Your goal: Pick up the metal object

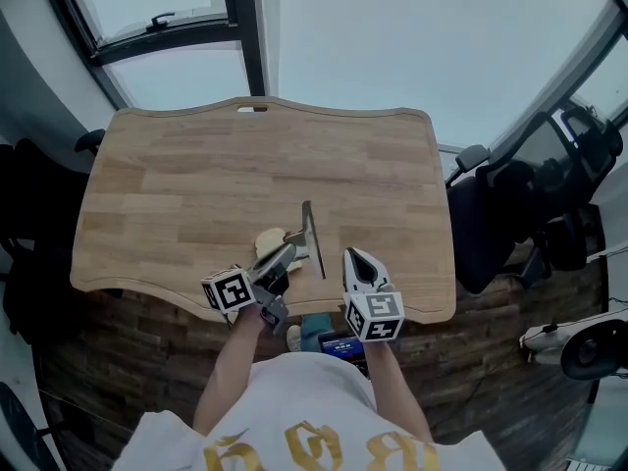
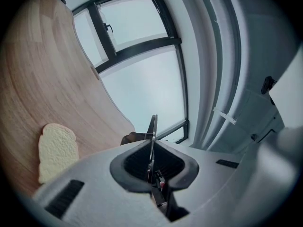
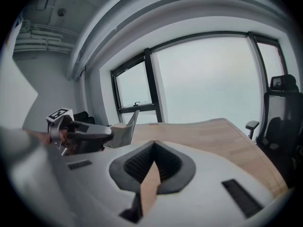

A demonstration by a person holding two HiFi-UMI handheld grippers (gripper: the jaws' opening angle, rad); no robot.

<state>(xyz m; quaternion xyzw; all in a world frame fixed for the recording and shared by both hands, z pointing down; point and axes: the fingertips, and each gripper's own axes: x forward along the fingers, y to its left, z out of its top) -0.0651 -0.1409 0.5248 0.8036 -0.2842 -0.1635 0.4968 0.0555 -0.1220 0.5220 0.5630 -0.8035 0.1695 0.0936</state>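
A thin flat metal object (image 1: 312,235) is held on edge above the near middle of the wooden table (image 1: 196,184). My left gripper (image 1: 287,255) is shut on its lower end. In the left gripper view the metal object (image 2: 152,135) shows edge-on between the pads and sticks out past them. From the right gripper view it appears as a grey plate (image 3: 127,130) in the left gripper (image 3: 90,134). A slice of bread (image 1: 267,237) lies on the table just left of it, also visible in the left gripper view (image 2: 57,149). My right gripper (image 1: 355,259) hovers beside it, shut and holding nothing (image 3: 152,146).
Both grippers are over the table's near edge (image 1: 294,307). Dark office chairs stand to the right (image 1: 510,214) and left (image 1: 29,224) of the table. Large windows (image 1: 412,37) lie beyond its far edge.
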